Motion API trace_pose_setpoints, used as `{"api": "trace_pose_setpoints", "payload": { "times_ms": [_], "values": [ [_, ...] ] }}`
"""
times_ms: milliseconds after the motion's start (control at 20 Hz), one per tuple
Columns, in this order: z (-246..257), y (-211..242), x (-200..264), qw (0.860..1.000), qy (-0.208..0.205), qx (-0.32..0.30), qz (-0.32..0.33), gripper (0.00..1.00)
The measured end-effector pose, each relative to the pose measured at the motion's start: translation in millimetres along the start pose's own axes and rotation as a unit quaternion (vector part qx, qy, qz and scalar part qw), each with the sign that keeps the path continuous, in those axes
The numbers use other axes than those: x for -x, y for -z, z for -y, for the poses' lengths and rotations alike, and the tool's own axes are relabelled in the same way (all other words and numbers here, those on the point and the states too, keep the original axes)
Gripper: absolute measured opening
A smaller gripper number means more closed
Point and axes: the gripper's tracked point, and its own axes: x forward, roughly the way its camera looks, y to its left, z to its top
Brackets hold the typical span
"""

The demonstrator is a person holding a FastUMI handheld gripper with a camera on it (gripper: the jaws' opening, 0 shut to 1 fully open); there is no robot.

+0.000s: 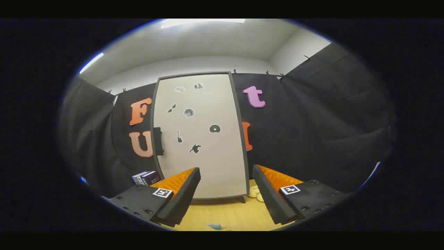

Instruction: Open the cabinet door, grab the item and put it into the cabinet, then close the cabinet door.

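A tall pale cabinet (203, 139) with a dark frame stands on the wooden table straight ahead of me, beyond my fingers. Its door is shut and carries several small dark stickers. A dark handle (158, 141) sticks out at the door's left edge, about halfway up. My gripper (226, 194) is open, its two fingers spread wide with nothing between them, low over the table in front of the cabinet's foot. A small yellowish item (256, 193) lies on the table by the cabinet's lower right corner, just left of my right finger.
A small dark box (146, 177) with white sides sits at the cabinet's lower left, behind my left finger. A little light-blue piece (214, 226) lies on the wooden table (222, 215) near me. Black cloth walls close in the booth on three sides.
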Motion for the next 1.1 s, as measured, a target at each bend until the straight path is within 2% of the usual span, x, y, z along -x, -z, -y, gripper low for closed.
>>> {"api": "trace_pose_setpoints", "payload": {
  "times_ms": [800, 1100],
  "values": [
    [-11.7, 8.8, -1.3, 1.0, -0.012, -0.015, -0.011, 0.97],
    [-26.8, -1.9, -2.5, 1.0, -0.027, -0.013, -0.002, 0.97]
  ]
}}
